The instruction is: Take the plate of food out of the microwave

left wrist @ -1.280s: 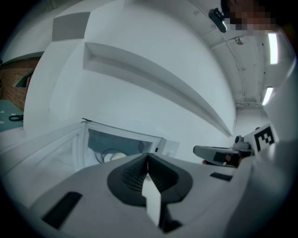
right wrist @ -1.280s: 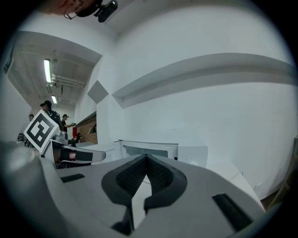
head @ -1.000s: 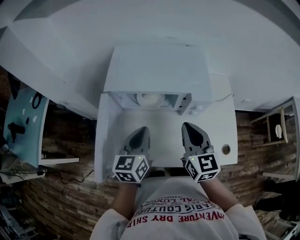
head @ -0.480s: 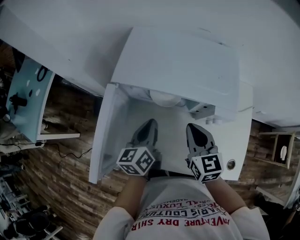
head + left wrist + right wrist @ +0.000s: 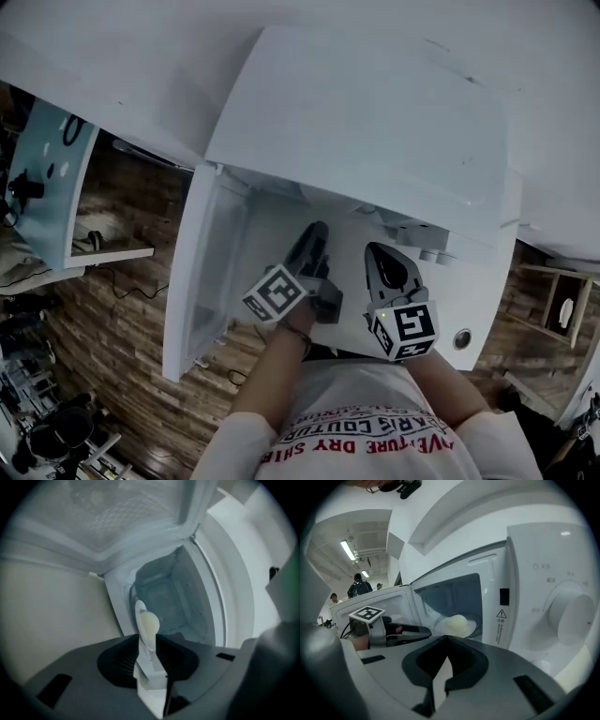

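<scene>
Head view: left gripper (image 5: 317, 231) tilted into the mouth of the open white microwave oven (image 5: 356, 122); right gripper (image 5: 376, 252) just beside it, outside.
Left gripper view: jaws slightly apart on nothing; round white plate (image 5: 140, 610) with pale food mound (image 5: 150, 624) edge-on just beyond the tips, inside the cavity.
Right gripper view: jaws together, empty; plate (image 5: 474, 629) ahead on the oven floor, the left gripper's tips near its rim.

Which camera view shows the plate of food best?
The right gripper view: the plate of food sits plainly inside the microwave. The left gripper view shows it edge-on; the head view hides it.
</scene>
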### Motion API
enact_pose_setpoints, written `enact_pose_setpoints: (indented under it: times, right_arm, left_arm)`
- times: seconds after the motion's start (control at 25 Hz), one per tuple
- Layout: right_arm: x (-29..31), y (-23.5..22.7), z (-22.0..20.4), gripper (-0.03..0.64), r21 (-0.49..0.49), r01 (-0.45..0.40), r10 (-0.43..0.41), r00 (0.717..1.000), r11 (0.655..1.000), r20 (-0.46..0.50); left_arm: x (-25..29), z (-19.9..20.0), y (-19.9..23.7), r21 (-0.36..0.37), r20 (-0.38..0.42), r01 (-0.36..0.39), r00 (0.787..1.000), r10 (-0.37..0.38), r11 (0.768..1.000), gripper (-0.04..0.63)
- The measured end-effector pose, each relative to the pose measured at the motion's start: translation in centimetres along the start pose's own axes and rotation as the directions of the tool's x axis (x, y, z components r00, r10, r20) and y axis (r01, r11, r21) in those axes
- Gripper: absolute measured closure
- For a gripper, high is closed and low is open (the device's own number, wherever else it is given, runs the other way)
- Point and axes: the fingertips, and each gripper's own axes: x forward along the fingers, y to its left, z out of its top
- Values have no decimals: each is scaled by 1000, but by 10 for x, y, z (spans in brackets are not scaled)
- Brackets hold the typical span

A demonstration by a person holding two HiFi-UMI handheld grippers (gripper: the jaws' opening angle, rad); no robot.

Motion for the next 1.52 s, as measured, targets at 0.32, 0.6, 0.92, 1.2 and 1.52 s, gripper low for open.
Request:
enact_pose_setpoints:
  times: [0.32, 0.6, 0.92, 1.2, 1.52]
  right_arm:
    - [9, 0, -13, 614, 28, 8, -7, 999, 1000, -33]
    - [7, 2, -18, 614, 38, -4, 6, 998, 999, -55]
    - [6, 3, -25, 614, 52, 3, 1, 997, 999, -71]
    - [2, 6, -27, 614, 56, 24, -20, 997, 998, -73]
    - [-11, 14, -28, 614, 55, 57, -54, 997, 997, -54]
  left_arm:
    - [36, 6, 11, -120, -15, 2, 1000, -4, 993, 494]
    - [48, 4, 16, -184, -17, -37, 999, 34, 982, 525]
    - [46, 5, 18, -277, -25, -34, 999, 28, 960, 560]
    - [41, 16, 5, -229, -8, 13, 1000, -15, 973, 580]
    - [21, 4, 0, -239, -56, 40, 997, -55, 970, 580]
